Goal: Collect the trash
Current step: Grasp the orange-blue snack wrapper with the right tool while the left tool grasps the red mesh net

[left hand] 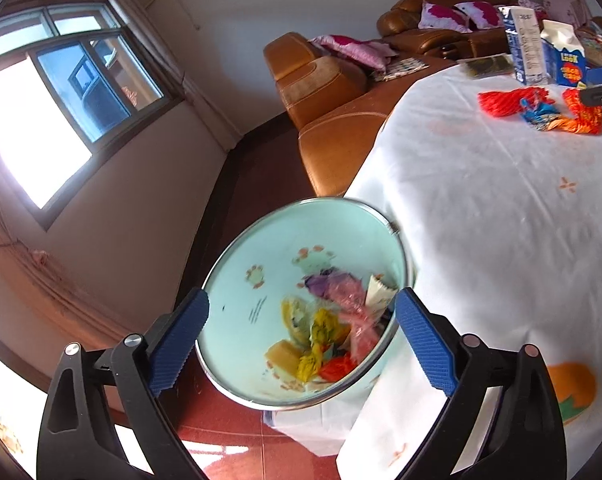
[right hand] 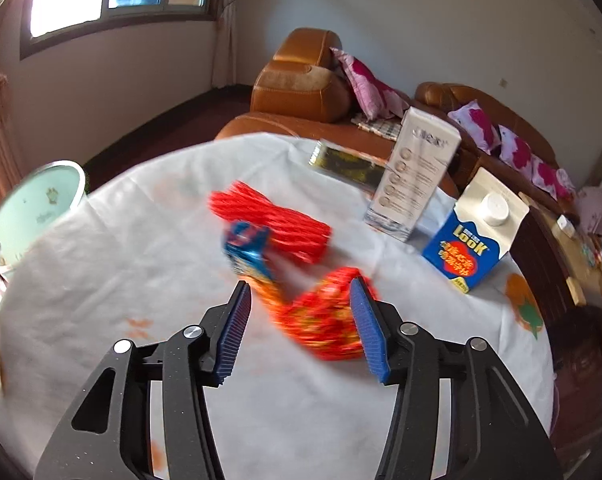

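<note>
Left wrist view: pale-green bin (left hand: 261, 280) beside the white-clothed table (left hand: 481, 200), holding blurred crumpled wrappers (left hand: 325, 340); the left gripper (left hand: 301, 336) is spread wide around its rim. On the table, at 12 o'clock from the widely spread right gripper (right hand: 301, 320), lie red-orange wrappers (right hand: 321, 320), smeared by blur. White box (right hand: 413, 180) and blue carton (right hand: 473, 236) stand at 2 o'clock.

Left claw (left hand: 301, 320) and right claw (right hand: 299, 320) agape.
</note>
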A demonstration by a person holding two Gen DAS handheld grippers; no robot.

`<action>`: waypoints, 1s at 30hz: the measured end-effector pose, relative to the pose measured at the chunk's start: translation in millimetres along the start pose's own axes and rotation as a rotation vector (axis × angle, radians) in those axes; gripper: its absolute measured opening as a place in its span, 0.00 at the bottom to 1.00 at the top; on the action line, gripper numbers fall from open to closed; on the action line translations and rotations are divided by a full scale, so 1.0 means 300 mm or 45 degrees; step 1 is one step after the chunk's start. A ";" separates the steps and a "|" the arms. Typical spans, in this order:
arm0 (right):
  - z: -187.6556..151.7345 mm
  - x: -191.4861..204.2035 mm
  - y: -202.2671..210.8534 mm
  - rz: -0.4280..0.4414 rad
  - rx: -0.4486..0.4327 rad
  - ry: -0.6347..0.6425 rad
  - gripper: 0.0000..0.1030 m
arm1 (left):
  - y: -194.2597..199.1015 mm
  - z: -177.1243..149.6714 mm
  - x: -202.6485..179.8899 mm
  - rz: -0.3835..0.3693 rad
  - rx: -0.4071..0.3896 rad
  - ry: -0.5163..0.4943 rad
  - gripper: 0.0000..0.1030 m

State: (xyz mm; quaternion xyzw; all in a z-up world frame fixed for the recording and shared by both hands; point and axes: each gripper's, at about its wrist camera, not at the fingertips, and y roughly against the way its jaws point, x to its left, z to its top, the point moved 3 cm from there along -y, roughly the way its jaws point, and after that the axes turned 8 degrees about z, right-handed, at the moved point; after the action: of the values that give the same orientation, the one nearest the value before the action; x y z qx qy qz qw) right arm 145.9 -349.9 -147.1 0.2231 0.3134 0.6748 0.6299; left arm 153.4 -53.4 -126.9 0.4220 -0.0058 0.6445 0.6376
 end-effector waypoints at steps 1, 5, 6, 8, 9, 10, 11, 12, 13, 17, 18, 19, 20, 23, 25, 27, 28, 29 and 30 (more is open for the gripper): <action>-0.006 -0.011 -0.013 0.007 0.015 0.028 0.50 | 0.004 0.008 -0.005 -0.004 -0.004 0.003 0.90; -0.034 -0.032 -0.058 0.068 0.071 0.108 0.56 | 0.002 0.016 -0.027 -0.010 0.001 -0.004 0.91; -0.041 -0.036 -0.076 0.082 0.097 0.134 0.62 | 0.000 0.016 -0.032 -0.012 0.005 -0.010 0.91; -0.058 -0.031 -0.112 0.099 0.158 0.193 0.62 | -0.005 0.015 -0.042 -0.016 0.011 -0.022 0.91; -0.065 -0.028 -0.124 0.103 0.178 0.217 0.62 | -0.007 0.014 -0.046 -0.016 0.012 -0.025 0.91; -0.074 -0.024 -0.130 0.102 0.185 0.233 0.61 | -0.007 0.013 -0.047 -0.017 0.013 -0.026 0.91; -0.073 -0.030 -0.132 0.122 0.188 0.214 0.58 | -0.008 0.014 -0.047 -0.017 0.012 -0.025 0.91; -0.071 -0.038 -0.133 0.159 0.202 0.174 0.54 | -0.008 0.015 -0.046 -0.018 0.013 -0.023 0.91; -0.071 -0.045 -0.136 0.189 0.212 0.144 0.50 | -0.010 0.017 -0.046 -0.021 0.014 -0.022 0.91; -0.072 -0.063 -0.135 0.206 0.225 0.082 0.32 | -0.004 0.029 -0.048 -0.030 0.004 -0.024 0.91; -0.073 -0.063 -0.129 0.197 0.224 0.079 0.29 | -0.001 0.032 -0.047 -0.032 0.002 -0.022 0.91; -0.078 -0.061 -0.120 0.199 0.219 0.072 0.24 | 0.003 0.038 -0.046 -0.035 -0.004 -0.020 0.91; -0.083 -0.060 -0.111 0.204 0.213 0.065 0.21 | 0.007 0.044 -0.046 -0.035 -0.010 -0.018 0.91; -0.105 -0.053 -0.051 0.211 0.174 0.022 0.20 | 0.021 0.067 -0.052 -0.047 -0.026 -0.011 0.91; -0.121 -0.050 0.013 0.249 0.126 -0.022 0.20 | 0.033 0.090 -0.069 -0.057 -0.044 -0.018 0.91; -0.137 -0.052 0.072 0.264 0.088 -0.047 0.20 | 0.041 0.115 -0.095 -0.074 -0.055 -0.028 0.91; -0.149 -0.056 0.103 0.246 0.071 -0.054 0.20 | 0.046 0.131 -0.114 -0.087 -0.062 -0.036 0.91; -0.162 -0.070 0.128 0.216 0.059 -0.069 0.20 | 0.049 0.144 -0.131 -0.097 -0.068 -0.045 0.91; -0.168 -0.085 0.141 0.191 0.051 -0.088 0.20 | 0.053 0.165 -0.156 -0.110 -0.079 -0.057 0.91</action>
State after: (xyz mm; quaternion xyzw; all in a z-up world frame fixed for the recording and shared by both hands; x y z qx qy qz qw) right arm 83.5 -382.7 -150.6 0.2818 0.2873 0.7054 0.5835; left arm 158.9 -121.6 -112.4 0.4162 -0.0219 0.6061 0.6774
